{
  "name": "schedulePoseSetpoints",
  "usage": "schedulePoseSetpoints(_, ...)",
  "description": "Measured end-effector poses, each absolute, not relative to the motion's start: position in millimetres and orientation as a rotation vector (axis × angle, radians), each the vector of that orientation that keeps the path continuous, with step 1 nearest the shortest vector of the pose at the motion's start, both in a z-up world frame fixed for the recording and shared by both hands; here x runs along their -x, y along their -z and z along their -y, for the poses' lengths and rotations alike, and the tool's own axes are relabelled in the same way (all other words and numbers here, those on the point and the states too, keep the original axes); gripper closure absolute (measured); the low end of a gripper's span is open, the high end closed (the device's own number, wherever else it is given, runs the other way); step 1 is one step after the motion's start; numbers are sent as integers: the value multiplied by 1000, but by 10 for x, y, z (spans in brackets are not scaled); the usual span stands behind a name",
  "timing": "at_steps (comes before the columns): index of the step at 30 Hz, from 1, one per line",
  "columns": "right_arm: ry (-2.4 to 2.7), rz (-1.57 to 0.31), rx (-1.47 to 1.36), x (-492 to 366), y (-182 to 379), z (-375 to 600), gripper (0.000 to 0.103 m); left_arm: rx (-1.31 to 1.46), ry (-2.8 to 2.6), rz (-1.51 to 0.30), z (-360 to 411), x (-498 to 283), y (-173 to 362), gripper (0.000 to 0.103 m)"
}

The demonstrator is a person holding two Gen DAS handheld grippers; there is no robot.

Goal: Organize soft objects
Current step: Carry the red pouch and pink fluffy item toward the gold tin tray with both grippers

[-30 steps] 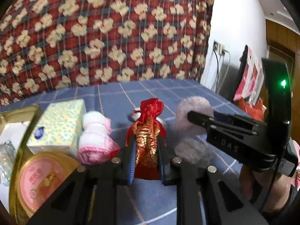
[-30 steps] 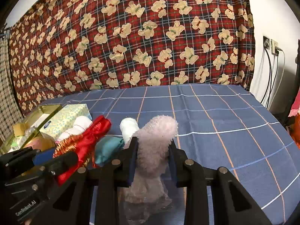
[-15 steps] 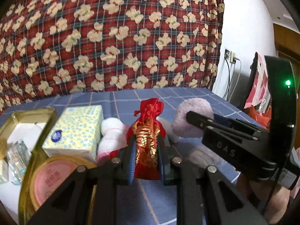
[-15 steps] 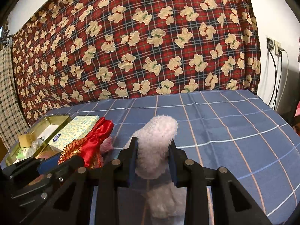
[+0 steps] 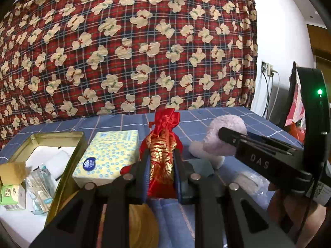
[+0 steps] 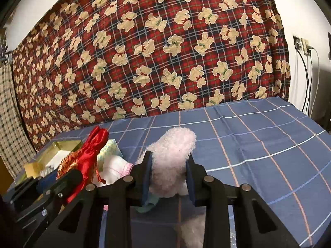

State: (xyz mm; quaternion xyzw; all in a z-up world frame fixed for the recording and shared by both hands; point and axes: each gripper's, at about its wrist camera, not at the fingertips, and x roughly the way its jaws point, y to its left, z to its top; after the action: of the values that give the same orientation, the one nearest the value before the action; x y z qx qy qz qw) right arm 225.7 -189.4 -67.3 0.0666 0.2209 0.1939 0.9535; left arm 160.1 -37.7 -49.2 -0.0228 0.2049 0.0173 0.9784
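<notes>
Each gripper's jaws were clamped on one soft item, the left gripper [image 5: 162,165] on the red pouch [image 5: 163,144], the right gripper [image 6: 168,173] on the pink plush [image 6: 173,155], both raised, probably for sorting

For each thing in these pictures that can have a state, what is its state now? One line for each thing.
left gripper: shut on the red pouch.
red pouch: upright, drawn shut at the top, held.
right gripper: shut on the fluffy pink item.
fluffy pink item: squeezed between the fingers, held.
gold tin: open, small packets inside.
tissue pack: lying flat beside the tin.
</notes>
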Motion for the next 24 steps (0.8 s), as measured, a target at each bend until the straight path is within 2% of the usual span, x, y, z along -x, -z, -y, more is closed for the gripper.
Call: schedulePoseSetpoints(24,-388,-402,-62,-2296,618,1503,71,167,-120,-444,-126,-1652,556,85)
